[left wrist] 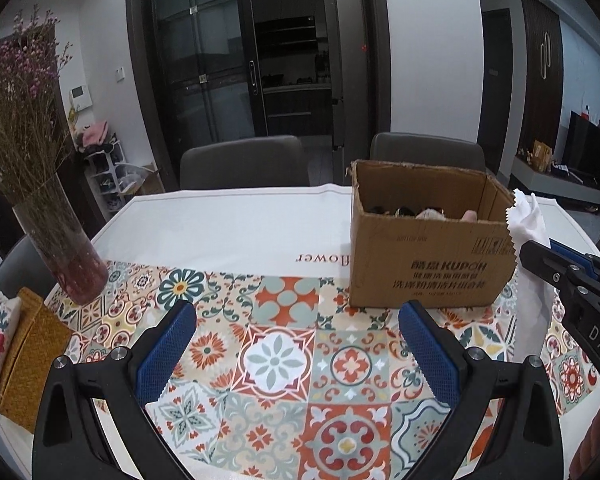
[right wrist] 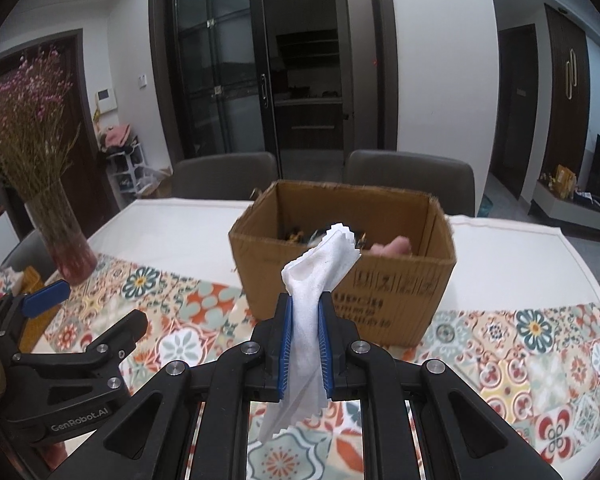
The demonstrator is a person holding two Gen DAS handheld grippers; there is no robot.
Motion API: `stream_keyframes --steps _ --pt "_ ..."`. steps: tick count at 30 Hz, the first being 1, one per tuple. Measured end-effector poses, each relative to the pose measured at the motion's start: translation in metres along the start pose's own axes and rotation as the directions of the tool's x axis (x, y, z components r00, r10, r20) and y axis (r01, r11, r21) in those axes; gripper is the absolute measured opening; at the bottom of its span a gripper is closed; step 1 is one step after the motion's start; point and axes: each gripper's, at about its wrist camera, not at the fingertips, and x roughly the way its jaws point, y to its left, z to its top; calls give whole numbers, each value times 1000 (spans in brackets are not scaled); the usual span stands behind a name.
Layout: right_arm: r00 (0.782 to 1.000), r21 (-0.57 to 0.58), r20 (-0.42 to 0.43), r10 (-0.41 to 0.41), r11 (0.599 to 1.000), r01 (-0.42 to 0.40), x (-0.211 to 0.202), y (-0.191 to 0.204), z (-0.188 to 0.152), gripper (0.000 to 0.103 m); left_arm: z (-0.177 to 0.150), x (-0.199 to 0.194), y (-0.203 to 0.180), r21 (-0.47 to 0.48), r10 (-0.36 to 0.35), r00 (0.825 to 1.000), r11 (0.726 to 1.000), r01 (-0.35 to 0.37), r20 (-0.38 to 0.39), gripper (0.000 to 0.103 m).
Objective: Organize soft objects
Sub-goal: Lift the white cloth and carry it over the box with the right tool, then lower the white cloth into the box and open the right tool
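My right gripper (right wrist: 305,304) is shut on a white cloth (right wrist: 316,272) with zigzag edges, held above the table just in front of the open cardboard box (right wrist: 404,288). The cloth's top sticks up toward the box opening and its tail hangs down behind the fingers. The box holds several soft items, one pink (right wrist: 392,246). In the left wrist view the box (left wrist: 432,276) stands at the right, with the cloth (left wrist: 528,216) and right gripper (left wrist: 534,254) beside its right side. My left gripper (left wrist: 298,320) is open and empty over the patterned tablecloth.
A glass vase of dried flowers (left wrist: 66,256) stands at the left, with a woven yellow box (left wrist: 32,356) near the left table edge. Two grey chairs (left wrist: 244,162) stand behind the table. The tiled-pattern tablecloth (left wrist: 276,360) covers the near half.
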Motion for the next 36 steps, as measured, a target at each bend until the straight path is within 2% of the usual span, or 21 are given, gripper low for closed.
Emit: stream_keyframes --steps 20,27,36 --pt "996 32 79 -34 999 32 6 -38 54 14 62 12 -30 32 -34 997 999 32 65 103" --pt "998 22 64 -21 1000 20 25 -52 73 14 84 17 -39 36 -18 996 999 15 89 103" --pt "998 3 36 -52 999 52 62 -62 101 14 100 36 -42 -24 1 998 1000 0 57 103"
